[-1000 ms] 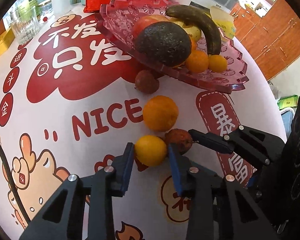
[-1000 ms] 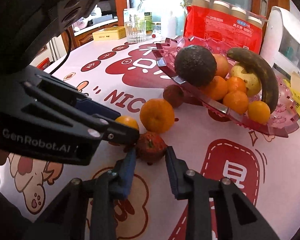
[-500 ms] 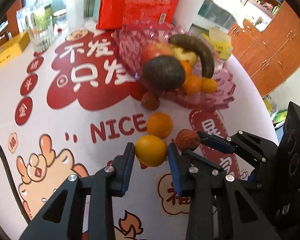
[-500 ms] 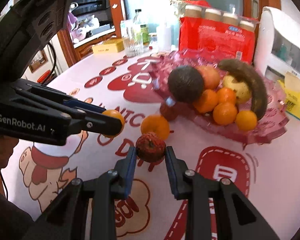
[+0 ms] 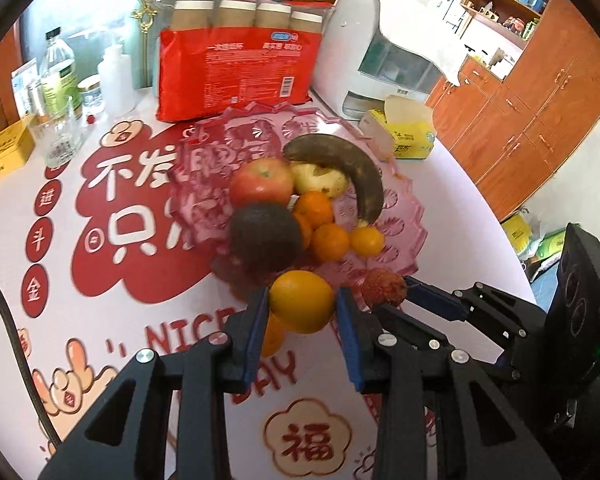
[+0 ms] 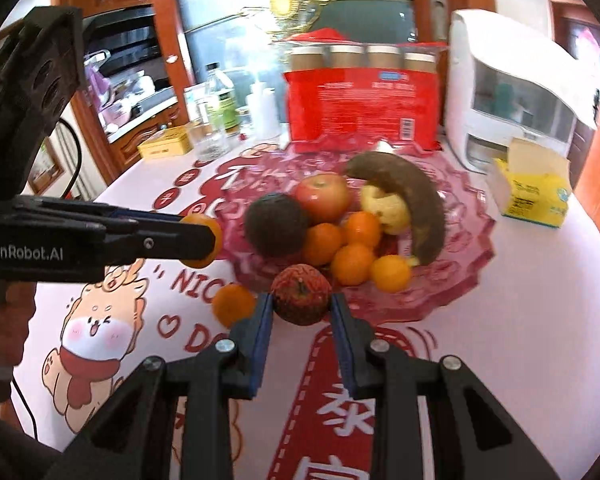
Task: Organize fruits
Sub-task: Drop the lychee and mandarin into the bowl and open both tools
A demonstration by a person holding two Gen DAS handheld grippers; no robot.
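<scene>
From the left wrist, the left tool [image 5: 302, 303] clenches an orange [image 5: 301, 301] lifted just short of the pink fruit tray [image 5: 404, 216], ready to drop in. From the right wrist, the right tool [image 6: 301, 305] grips a reddish fruit [image 6: 301, 299] near the tray's front rim; one orange [image 6: 233, 305] sits on the surface left of it.

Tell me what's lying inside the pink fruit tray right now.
The pink tray holds an avocado, apple, brown banana, yellowish fruit and five small oranges. Anything beneath the pile is covered.
</scene>
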